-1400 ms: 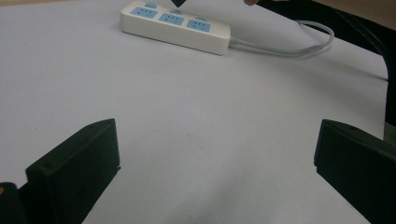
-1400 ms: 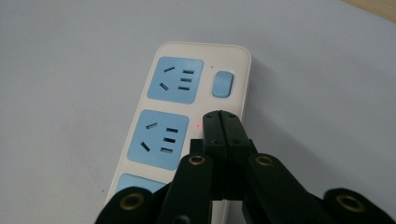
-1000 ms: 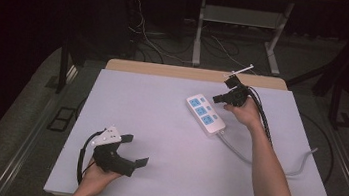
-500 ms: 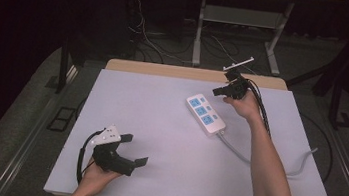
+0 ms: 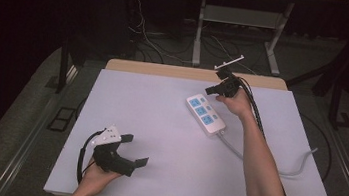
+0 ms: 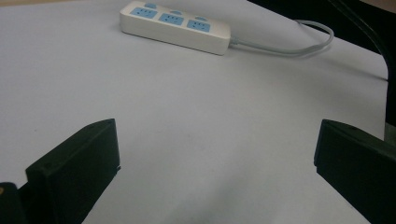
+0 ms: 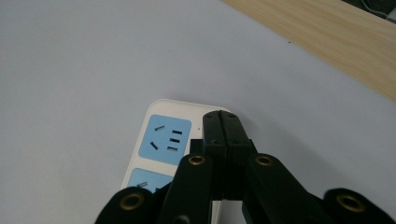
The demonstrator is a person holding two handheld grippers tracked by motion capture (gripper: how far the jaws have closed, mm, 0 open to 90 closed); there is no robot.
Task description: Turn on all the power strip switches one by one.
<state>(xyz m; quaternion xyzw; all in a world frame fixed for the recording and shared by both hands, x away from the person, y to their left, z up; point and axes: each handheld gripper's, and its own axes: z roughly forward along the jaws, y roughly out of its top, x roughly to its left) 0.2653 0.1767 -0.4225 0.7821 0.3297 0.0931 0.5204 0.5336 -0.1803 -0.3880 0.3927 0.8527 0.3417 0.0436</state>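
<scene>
A white power strip point(image 5: 205, 113) with three blue sockets lies at an angle on the white table point(image 5: 159, 126), right of centre; its grey cable point(image 5: 275, 166) runs off to the right. In the high view my right gripper point(image 5: 212, 89) hovers just above the strip's far end. Its jaws are shut with nothing between them, and in the right gripper view its tip point(image 7: 222, 121) is over the strip point(image 7: 163, 140) near the end socket. My left gripper point(image 5: 135, 149) rests at the table's near left, open and empty. The strip point(image 6: 175, 25) lies far ahead in the left gripper view.
A strip of bare wooden tabletop point(image 5: 190, 73) shows behind the white sheet. Cables and metal frame legs point(image 5: 200, 30) lie on the dark floor beyond. The right gripper's black cable point(image 5: 256, 113) trails along the forearm.
My right gripper has shifted a little away from me and now sits over the strip's far end. The left gripper has stayed put.
</scene>
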